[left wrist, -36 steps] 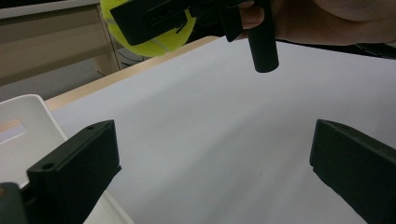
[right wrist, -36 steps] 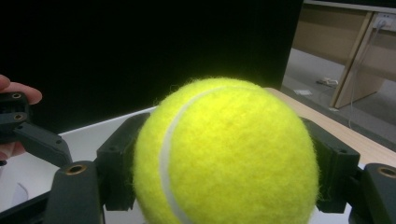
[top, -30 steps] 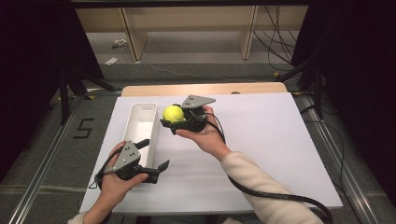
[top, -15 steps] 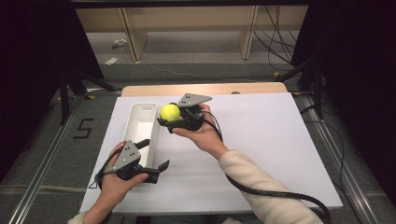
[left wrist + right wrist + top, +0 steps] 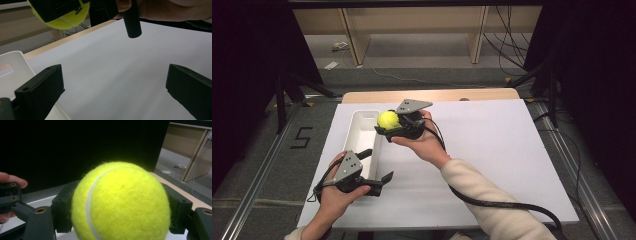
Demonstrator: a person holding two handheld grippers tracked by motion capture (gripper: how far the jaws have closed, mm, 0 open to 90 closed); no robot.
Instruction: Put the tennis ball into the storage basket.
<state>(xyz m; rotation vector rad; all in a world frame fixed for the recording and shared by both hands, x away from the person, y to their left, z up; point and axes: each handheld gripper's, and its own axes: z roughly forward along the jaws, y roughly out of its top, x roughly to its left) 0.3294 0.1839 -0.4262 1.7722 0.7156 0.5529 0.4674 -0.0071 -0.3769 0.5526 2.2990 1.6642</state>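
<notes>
In the high view, the right gripper (image 5: pixel 384 125) is holding a yellow ball (image 5: pixel 387 119) clamped between its jaws, up off the white worktop (image 5: pixel 492 150) and right over the near-right rim of a long white tray (image 5: pixel 362 137). The tray is lying with its long axis running away from the person, along the left edge of the worktop. The right hand (image 5: pixel 422 142) is wrapping the gripper body from below, hiding its underside, and a black cable (image 5: pixel 492 202) is trailing back along the sleeve. The left gripper (image 5: pixel 374 167) is resting low at the tray's near end, its jaws standing wide apart with nothing between them; one jaw is lying over the tray's rim. The left hand (image 5: pixel 334 192) is covering its rear. A ball has no long axis, and its seam is too small to make out here.

In the left gripper view, the two black jaws are spreading wide over bare worktop (image 5: pixel 112 65). The tray (image 5: pixel 12 72) is showing at the left, cut off by the edge. The ball (image 5: pixel 67 17) is sitting at the top, half hidden by the right gripper's dark body.

In the right gripper view, the ball (image 5: pixel 121 202) is sitting squeezed between both jaws, its white seam curving top to bottom on its left side. Its lower part is cut off.
</notes>
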